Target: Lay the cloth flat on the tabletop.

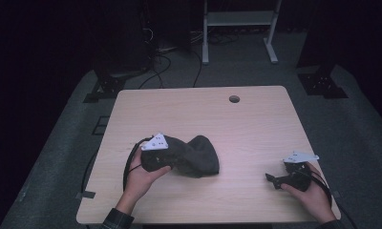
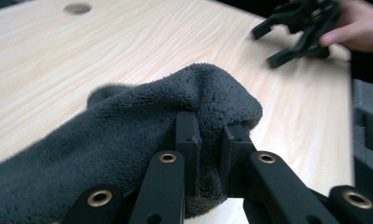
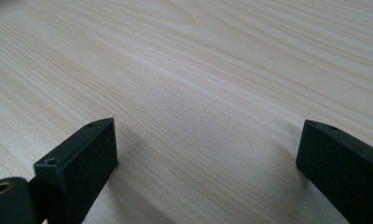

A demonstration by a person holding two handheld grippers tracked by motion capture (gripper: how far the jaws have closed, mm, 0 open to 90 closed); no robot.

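A dark grey fleece cloth (image 1: 198, 155) lies bunched on the pale wooden table (image 1: 203, 109), left of the middle. My left gripper (image 1: 165, 160) sits at the cloth's left end. In the left gripper view its jaws (image 2: 211, 135) stand close together, pinching a fold of the cloth (image 2: 128, 126) and lifting that edge off the wood. My right gripper (image 1: 275, 180) rests in a hand near the front right corner, apart from the cloth. Its jaws (image 3: 208, 140) are spread wide over bare wood with nothing between them. The left gripper view also catches the right gripper (image 2: 299, 32) farther off.
A round cable hole (image 1: 234, 99) sits near the table's far edge. Beyond the table are a white frame's legs (image 1: 239, 28), dark stands and cables on the grey floor. Bare wood lies between the cloth and the right gripper.
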